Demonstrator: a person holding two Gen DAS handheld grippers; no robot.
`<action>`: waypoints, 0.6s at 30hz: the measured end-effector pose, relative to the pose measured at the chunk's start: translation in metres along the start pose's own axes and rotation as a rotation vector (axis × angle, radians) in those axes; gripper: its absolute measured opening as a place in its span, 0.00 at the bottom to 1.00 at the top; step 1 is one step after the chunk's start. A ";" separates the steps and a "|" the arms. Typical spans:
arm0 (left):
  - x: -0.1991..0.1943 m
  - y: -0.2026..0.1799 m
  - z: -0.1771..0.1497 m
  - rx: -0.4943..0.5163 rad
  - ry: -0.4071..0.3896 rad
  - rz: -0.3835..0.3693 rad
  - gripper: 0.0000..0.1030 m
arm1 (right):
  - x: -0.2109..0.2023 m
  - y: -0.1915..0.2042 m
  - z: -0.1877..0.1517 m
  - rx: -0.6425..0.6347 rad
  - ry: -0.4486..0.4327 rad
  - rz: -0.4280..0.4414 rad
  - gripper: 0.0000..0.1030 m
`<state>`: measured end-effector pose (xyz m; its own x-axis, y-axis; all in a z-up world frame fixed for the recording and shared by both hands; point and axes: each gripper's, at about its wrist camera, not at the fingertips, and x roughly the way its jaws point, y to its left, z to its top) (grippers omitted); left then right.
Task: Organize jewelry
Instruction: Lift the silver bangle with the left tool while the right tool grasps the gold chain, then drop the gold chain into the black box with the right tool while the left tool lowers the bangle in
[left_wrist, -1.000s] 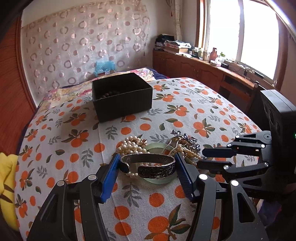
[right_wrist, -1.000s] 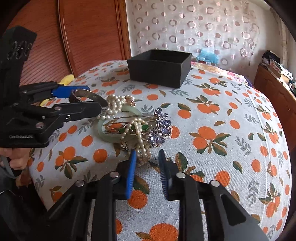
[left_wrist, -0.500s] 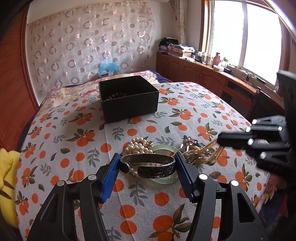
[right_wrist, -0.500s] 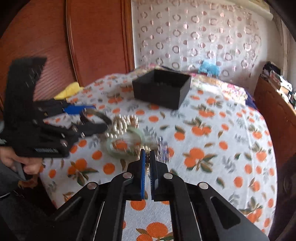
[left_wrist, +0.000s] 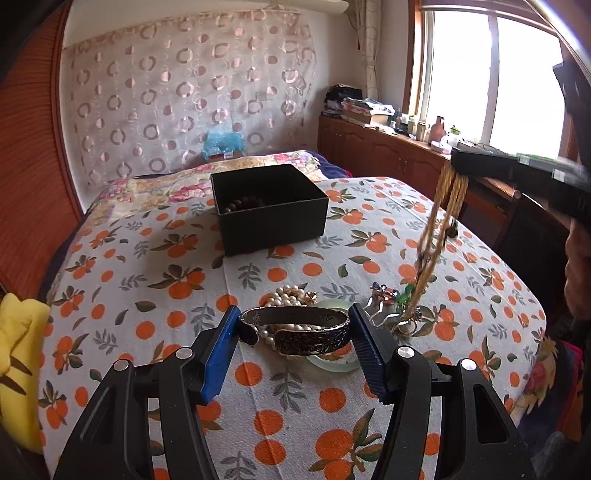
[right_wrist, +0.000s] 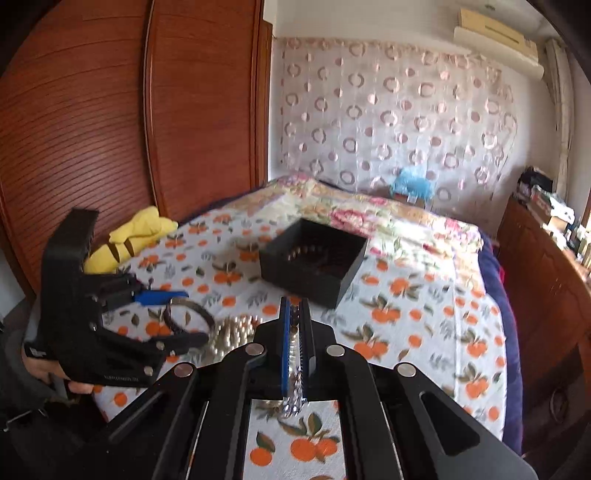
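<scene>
Since a second ago, the right gripper (right_wrist: 294, 345) has risen from the jewelry pile, its jaws now pinched almost together on a beaded necklace (left_wrist: 439, 236) whose gold-brown strands hang down to the cloth, the lower end trailing by a small green-and-purple ornament (left_wrist: 397, 295). In the right wrist view a short length of beads dangles below the jaws. The left gripper (left_wrist: 295, 332) keeps its grip, jaws set wide around a dark silver cuff bangle (left_wrist: 295, 326) with engraved scrollwork and an open gap on its left side; the bangle is held just above the pile. Under and behind it lie a pale pearl strand (left_wrist: 290, 297) and a light green jade bangle (left_wrist: 334, 360), resting flat on the orange-print cloth (left_wrist: 147, 280) that covers the bed. Farther back on the cloth stands an open black box (left_wrist: 271, 212), well apart from the pile; inside it, against the left wall, lies a dark brown beaded bracelet (left_wrist: 243, 204). A yellow plush toy (right_wrist: 129, 236) sits at the bed's edge.
</scene>
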<state>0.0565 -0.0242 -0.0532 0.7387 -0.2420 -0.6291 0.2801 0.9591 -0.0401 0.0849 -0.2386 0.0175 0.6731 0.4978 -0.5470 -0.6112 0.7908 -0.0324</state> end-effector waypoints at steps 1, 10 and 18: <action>0.000 0.000 0.000 -0.001 -0.002 0.001 0.56 | -0.003 0.000 0.006 -0.005 -0.011 -0.004 0.05; -0.005 0.001 0.005 -0.001 -0.019 0.007 0.56 | -0.018 -0.011 0.037 -0.024 -0.063 -0.030 0.05; -0.004 0.006 0.016 0.005 -0.038 0.023 0.56 | 0.006 -0.027 0.035 0.007 -0.020 -0.008 0.05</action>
<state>0.0649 -0.0196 -0.0382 0.7679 -0.2251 -0.5997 0.2652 0.9639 -0.0221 0.1198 -0.2448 0.0447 0.6859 0.4988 -0.5298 -0.6034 0.7968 -0.0309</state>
